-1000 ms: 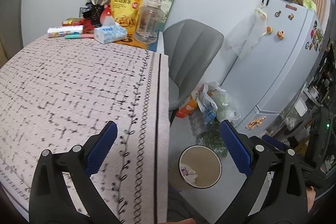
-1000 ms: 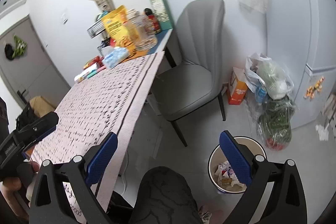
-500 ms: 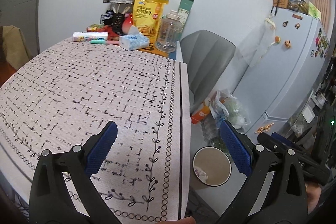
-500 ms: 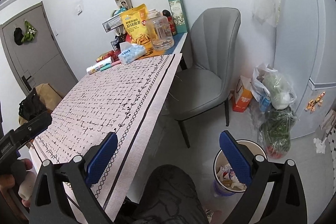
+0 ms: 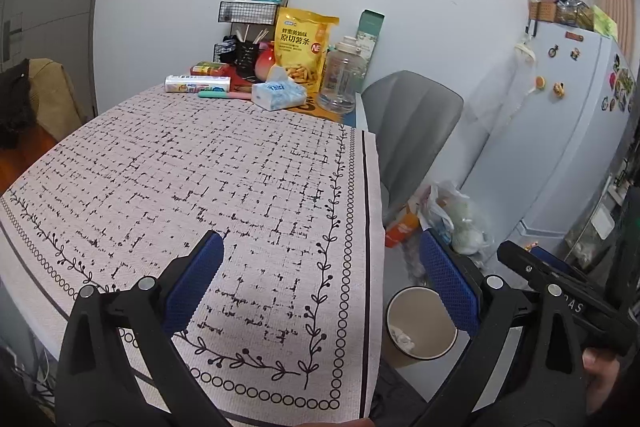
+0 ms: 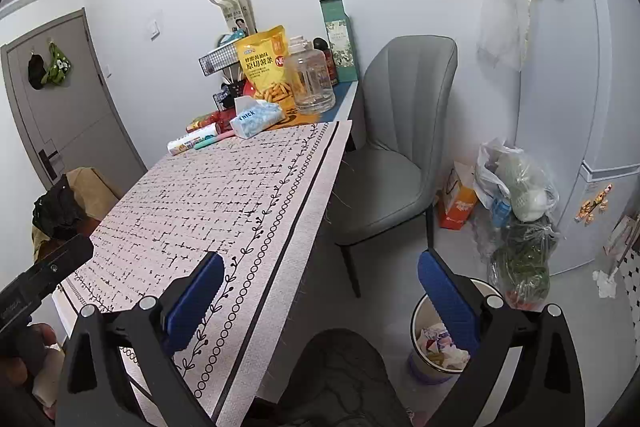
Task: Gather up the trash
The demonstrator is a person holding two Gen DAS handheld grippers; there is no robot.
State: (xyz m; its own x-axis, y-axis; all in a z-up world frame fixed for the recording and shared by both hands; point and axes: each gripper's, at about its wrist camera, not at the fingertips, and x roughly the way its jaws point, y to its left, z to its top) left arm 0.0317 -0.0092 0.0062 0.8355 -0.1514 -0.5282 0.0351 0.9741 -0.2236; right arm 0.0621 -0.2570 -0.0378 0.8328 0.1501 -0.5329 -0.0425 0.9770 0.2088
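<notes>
The left gripper (image 5: 320, 283) is hovering with its blue-padded jaws spread wide and nothing between them, over the near corner of the table (image 5: 200, 187), and the right gripper (image 6: 318, 293) is gaping just as wide and empty above the table's long edge and the floor beside it. Below and to the right, the trash bin (image 6: 434, 349) is standing on the floor, holding crumpled wrappers and paper, next to the table's corner. The table is wearing a pale cloth printed with black dashes, a vine and a ring border. At its far end, against the white wall, a tissue pack (image 5: 279, 95) is showing the word "THICK", a yellow snack bag (image 5: 304, 45) is carrying Chinese characters and a red "NE" mark, and a clear jug (image 5: 342, 77) is sitting just beside it. A grey chair (image 6: 400, 143) is standing by the table, with plastic bags (image 6: 516, 183) piled near a white fridge (image 6: 580, 67). A hand (image 5: 600, 375) is gripping the right gripper's black handle at the left view's edge.
</notes>
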